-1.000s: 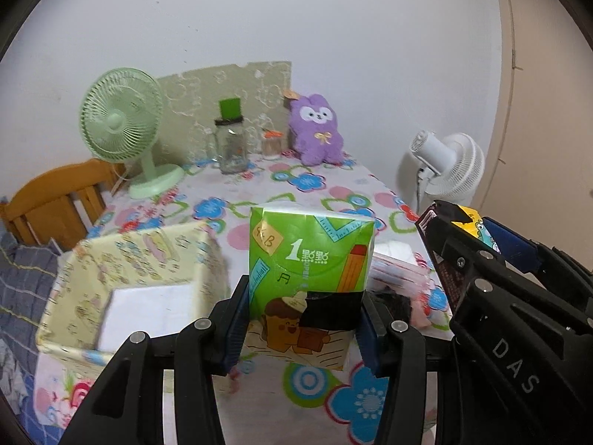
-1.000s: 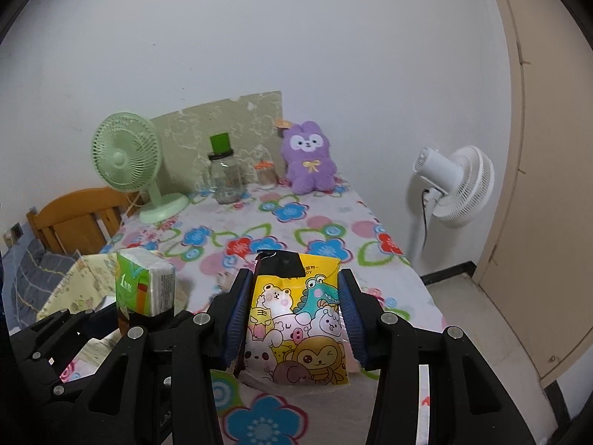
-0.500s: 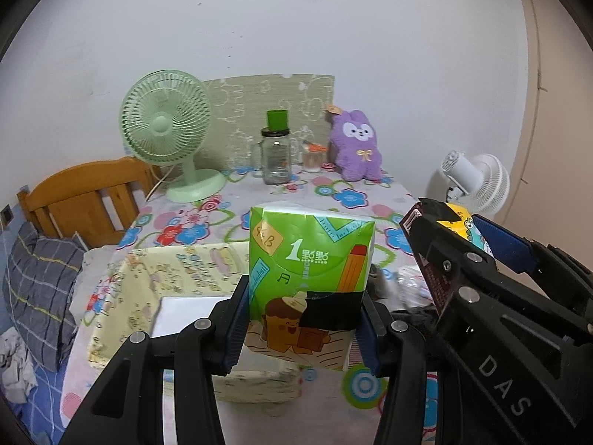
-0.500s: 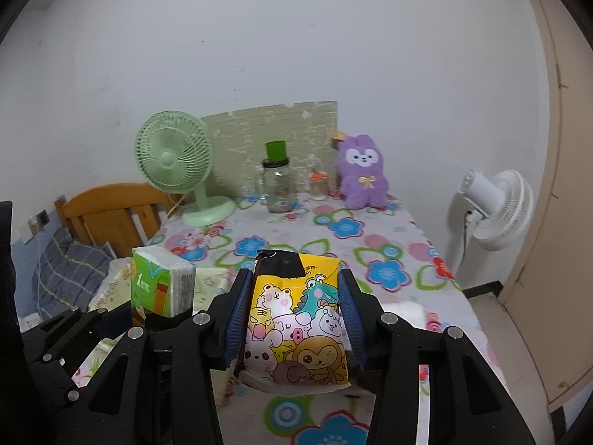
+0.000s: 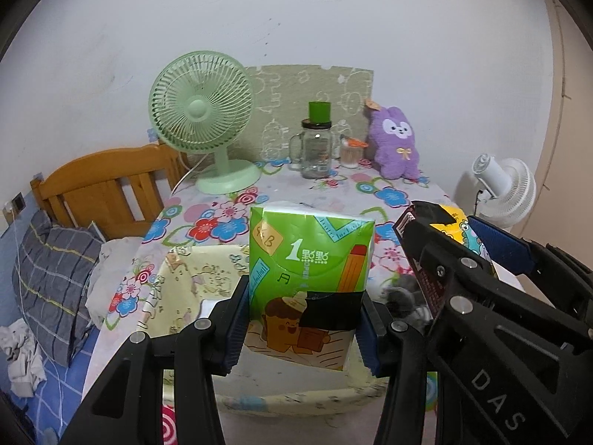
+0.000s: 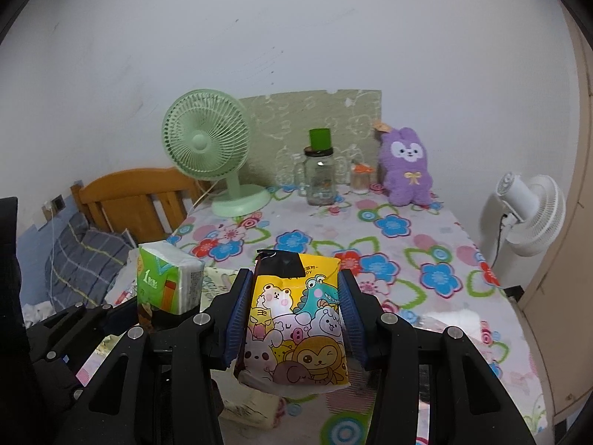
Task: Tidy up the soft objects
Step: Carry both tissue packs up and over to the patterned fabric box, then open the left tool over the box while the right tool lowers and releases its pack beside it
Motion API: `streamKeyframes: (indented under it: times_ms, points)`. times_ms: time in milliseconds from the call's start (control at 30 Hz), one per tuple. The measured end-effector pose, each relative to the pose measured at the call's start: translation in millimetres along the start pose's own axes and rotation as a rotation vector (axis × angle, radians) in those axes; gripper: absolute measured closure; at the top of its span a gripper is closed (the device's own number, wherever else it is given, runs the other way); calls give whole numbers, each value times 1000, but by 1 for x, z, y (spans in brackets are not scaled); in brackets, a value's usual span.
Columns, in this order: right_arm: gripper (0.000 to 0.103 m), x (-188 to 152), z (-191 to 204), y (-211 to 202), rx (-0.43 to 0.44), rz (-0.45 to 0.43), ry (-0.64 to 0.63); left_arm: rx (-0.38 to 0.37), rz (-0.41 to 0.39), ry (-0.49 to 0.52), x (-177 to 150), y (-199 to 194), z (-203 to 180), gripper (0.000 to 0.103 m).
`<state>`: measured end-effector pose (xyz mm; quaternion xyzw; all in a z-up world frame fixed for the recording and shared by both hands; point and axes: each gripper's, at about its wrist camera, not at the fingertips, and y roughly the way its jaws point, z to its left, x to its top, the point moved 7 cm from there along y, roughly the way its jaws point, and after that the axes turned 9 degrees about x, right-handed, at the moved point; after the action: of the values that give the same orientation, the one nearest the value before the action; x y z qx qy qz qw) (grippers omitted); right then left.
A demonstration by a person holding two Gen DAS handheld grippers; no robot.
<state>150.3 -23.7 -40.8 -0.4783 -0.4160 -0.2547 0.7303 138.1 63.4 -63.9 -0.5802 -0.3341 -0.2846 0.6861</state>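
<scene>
My left gripper (image 5: 302, 319) is clamped on a green tissue pack (image 5: 309, 278), its blue pads pressing both sides, and the pack stands upright between my fingers, lifted off the table. Under and behind it sits a pale yellow fabric box (image 5: 185, 282) with cartoon print, open at the top, resting on the near left part of the flowered tablecloth (image 5: 222, 222). My right gripper (image 6: 292, 319) is closed on a yellow snack bag (image 6: 296, 319) covered in cartoon animals; its black top edge pokes up above my fingers and the pads squeeze it from both sides, also clear of the table. From the left wrist view my right gripper (image 5: 478, 256) shows just beside the tissue pack on the right, with the corner of the yellow bag between its jaws; from the right wrist view the tissue pack (image 6: 168, 278) sits to the left in my other claw. At the far end of the table stand a green desk fan (image 5: 202, 118), a glass jar with a green lid (image 5: 317, 144) and a purple plush rabbit (image 5: 394, 144) against the wall. A white fan (image 6: 530, 211) stands off the table's right side, and a wooden chair back (image 5: 103, 185) and a plaid pillow (image 5: 52, 278) are to the left.
</scene>
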Motion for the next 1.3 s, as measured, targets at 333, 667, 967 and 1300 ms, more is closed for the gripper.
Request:
streamKeyframes:
  times_ms: [333,667,967,1300]
  points:
    - [53,-2,24,44,43,51,3,34,60,-11,-8,36,27,51]
    - [53,-13,40,78,67,106,3,61,129,-29,-25,64,47,49]
    - [53,-27,40,99,58,144,9,61,143,-13,-33,73,49,28]
    - [32,-30,40,103,72,173,4,61,149,-45,-32,75,50,19]
